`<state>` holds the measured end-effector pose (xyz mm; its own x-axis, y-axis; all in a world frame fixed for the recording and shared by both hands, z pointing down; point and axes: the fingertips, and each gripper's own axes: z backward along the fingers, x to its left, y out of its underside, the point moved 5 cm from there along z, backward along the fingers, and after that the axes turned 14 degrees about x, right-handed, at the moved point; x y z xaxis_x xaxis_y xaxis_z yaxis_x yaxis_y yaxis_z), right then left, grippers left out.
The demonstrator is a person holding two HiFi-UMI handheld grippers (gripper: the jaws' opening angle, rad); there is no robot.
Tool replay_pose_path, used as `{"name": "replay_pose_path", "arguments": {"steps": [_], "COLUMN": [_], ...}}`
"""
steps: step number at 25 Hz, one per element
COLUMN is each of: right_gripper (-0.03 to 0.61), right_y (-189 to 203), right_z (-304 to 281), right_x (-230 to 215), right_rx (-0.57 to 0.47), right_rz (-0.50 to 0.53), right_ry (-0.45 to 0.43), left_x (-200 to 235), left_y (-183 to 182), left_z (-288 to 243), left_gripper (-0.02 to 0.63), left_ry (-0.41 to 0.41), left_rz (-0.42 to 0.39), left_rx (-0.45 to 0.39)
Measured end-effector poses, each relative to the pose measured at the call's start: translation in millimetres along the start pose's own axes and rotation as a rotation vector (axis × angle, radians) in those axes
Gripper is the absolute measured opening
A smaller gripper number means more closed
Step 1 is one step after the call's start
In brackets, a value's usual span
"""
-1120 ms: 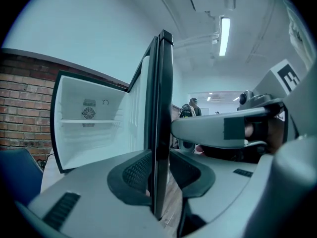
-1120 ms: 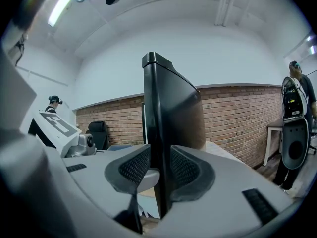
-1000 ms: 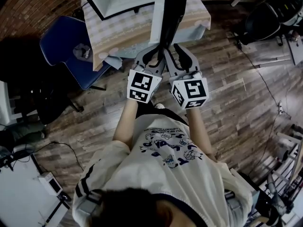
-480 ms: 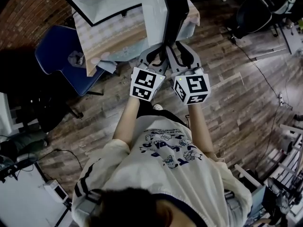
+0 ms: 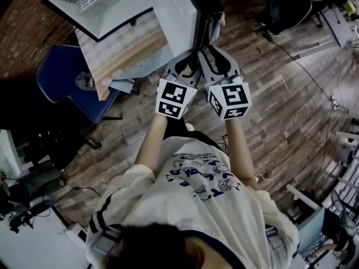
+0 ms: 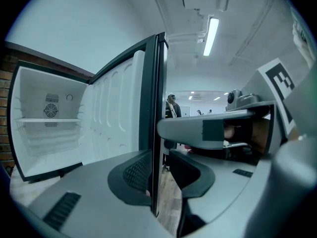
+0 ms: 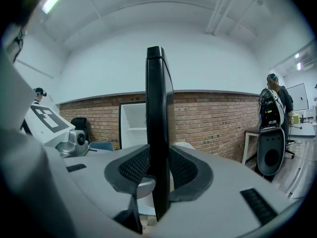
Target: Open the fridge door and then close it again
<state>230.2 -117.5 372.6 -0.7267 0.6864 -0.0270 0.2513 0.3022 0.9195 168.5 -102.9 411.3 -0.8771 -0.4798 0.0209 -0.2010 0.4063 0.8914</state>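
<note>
Layout left to right, everything placed off the fridge door.

Far left of the door: blue padded chair (image 5: 64, 74) on the wood-plank floor (image 5: 280, 111). Nearer the door: table with a beige striped cloth (image 5: 126, 55). The small black-framed fridge cabinet with the white interior (image 5: 106, 1) sits on it as far as I can tell. It's standing open. One white shelf (image 6: 49, 120) and a round fan grille (image 6: 50, 111) show at the back.

Fridge door (image 5: 206, 7), black outside with a white moulded liner inside, is swung well out from the cabinet and edge-on to me.

Left gripper (image 5: 189, 60) is on the door's free edge, jaws narrow and straddling it. In the left gripper view the left pad (image 6: 133, 170) lies against the liner side. The right pad (image 6: 190, 170) sits just off the outer face, with a thin strip of floor showing between. So it's around the door, not clamped, far as I can see.

Right gripper (image 5: 216, 58) is just right of the left one, on the same edge. Its finger shows above my left jaws in the left gripper view. Its jaws are clamped on the black edge (image 7: 157, 108), with one ribbed pad (image 7: 133, 167) flat against each face.

Right of the door: red brick wall (image 7: 208, 118) behind it. A black office chair (image 5: 286, 7) is well out to the right.
</note>
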Motion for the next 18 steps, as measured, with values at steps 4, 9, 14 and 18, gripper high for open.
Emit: {"name": "replay_pose_path", "arguments": {"steps": [4,9,14,18], "right_gripper": [0.126,0.126,0.121,0.117], "right_y": [0.4,-0.7,-0.2,-1.0], "right_z": [0.7,1.9,3.7,4.4], "right_x": [-14.1,-37.0,-59.3,-75.2], "right_rx": [-0.003,0.0,-0.006,-0.012], "right_rz": [-0.019,-0.036,-0.054,-0.06], "right_ry": [0.036,0.087,0.11,0.121], "left_x": [-5.6,-12.9,-18.9,-21.5], "left_y": [-6.8,-17.2,-27.2,-35.4], "left_z": [-11.5,-30.5,-48.1,-59.9], "left_gripper": [0.118,0.118,0.118,0.118], "left_ry": [0.041,0.1,0.166,0.211], "left_rz": [-0.016,-0.043,-0.07,-0.094], "left_rx": [0.002,0.006,0.019,0.022]}}
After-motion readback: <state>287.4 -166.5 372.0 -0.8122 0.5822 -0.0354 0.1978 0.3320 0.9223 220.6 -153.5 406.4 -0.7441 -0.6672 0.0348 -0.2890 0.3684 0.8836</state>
